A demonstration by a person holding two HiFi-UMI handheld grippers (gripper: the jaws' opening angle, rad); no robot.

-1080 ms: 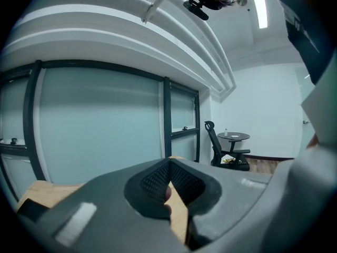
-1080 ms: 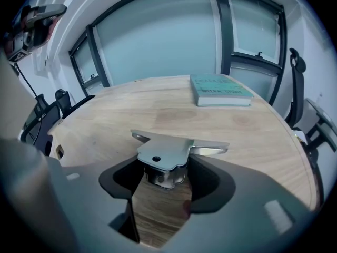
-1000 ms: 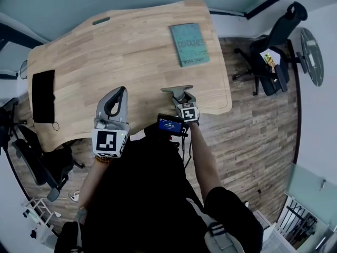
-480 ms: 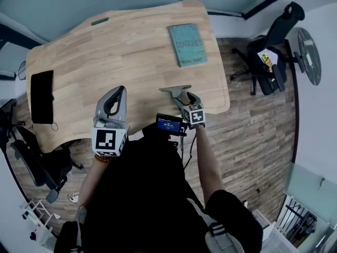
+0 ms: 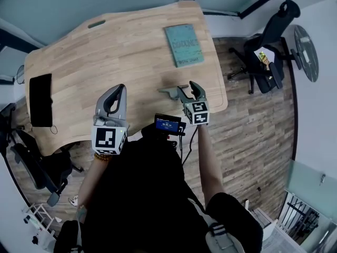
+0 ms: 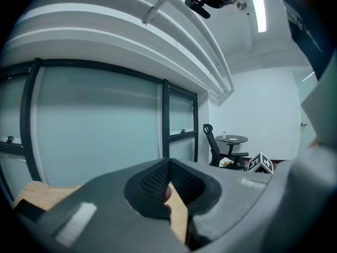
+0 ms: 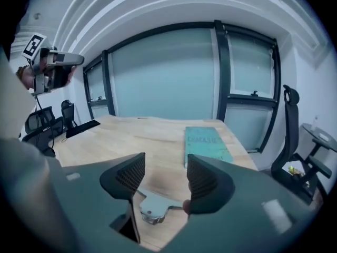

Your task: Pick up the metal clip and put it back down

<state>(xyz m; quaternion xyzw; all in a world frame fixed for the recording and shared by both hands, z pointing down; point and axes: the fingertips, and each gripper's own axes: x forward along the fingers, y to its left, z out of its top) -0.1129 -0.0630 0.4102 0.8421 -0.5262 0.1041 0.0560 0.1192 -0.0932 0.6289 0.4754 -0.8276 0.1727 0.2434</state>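
Observation:
The metal clip [image 5: 171,93] lies flat on the wooden table [image 5: 116,51] near its front right edge. My right gripper [image 5: 188,90] is just right of it and stands open. In the right gripper view the clip [image 7: 151,211] shows low between the parted jaws of the right gripper [image 7: 166,165], with one end close against the right finger [image 7: 208,181]. My left gripper [image 5: 120,91] hangs over the table's front edge to the left, well away from the clip. Seen in its own view, the left gripper [image 6: 168,165] is shut with nothing between its pads.
A teal book [image 5: 184,45] lies at the table's far right, also visible as the book [image 7: 206,141] beyond the jaws. A black pad [image 5: 41,99] sits at the left end. An office chair [image 5: 271,46] and a round side table [image 5: 305,51] stand on the floor to the right.
My right gripper has shifted to the right and a little farther across the table, so the clip now shows to its left. The left gripper has stayed put.

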